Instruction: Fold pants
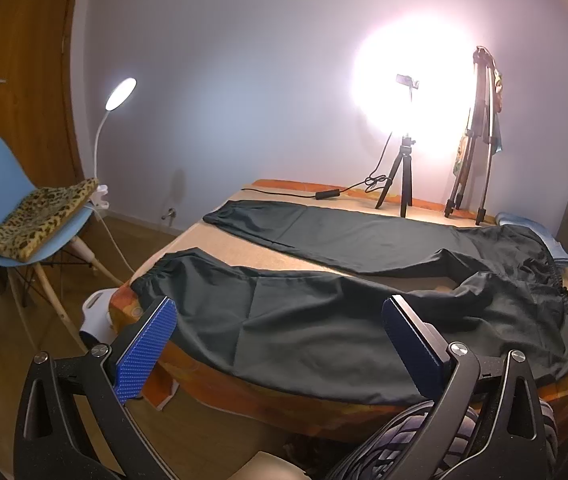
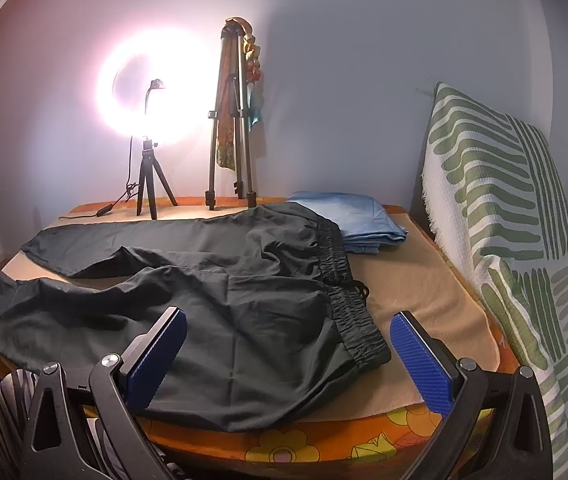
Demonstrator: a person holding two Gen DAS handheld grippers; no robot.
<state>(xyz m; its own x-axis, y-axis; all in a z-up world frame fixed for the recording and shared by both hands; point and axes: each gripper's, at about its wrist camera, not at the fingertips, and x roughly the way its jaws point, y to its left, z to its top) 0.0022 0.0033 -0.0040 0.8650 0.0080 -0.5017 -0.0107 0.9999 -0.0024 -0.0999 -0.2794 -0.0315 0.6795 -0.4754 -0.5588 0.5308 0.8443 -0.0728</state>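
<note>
Dark pants (image 1: 324, 320) lie spread flat on the bed, both legs running left and the elastic waistband (image 2: 348, 292) at the right. The near leg hangs slightly over the bed's front edge. My left gripper (image 1: 280, 316) is open, hovering in front of the near leg, with nothing between its blue pads. My right gripper (image 2: 288, 328) is open too, held above the hip part of the pants (image 2: 244, 320) near the waistband, gripping nothing.
The bed (image 2: 424, 300) has a beige cover over an orange flowered sheet. A folded blue cloth (image 2: 360, 216) lies behind the waistband. A ring light on a small tripod (image 1: 400, 184) and a taller tripod (image 2: 232, 120) stand at the back. A blue chair (image 1: 0, 200) stands left, a green-patterned pillow (image 2: 504, 220) right.
</note>
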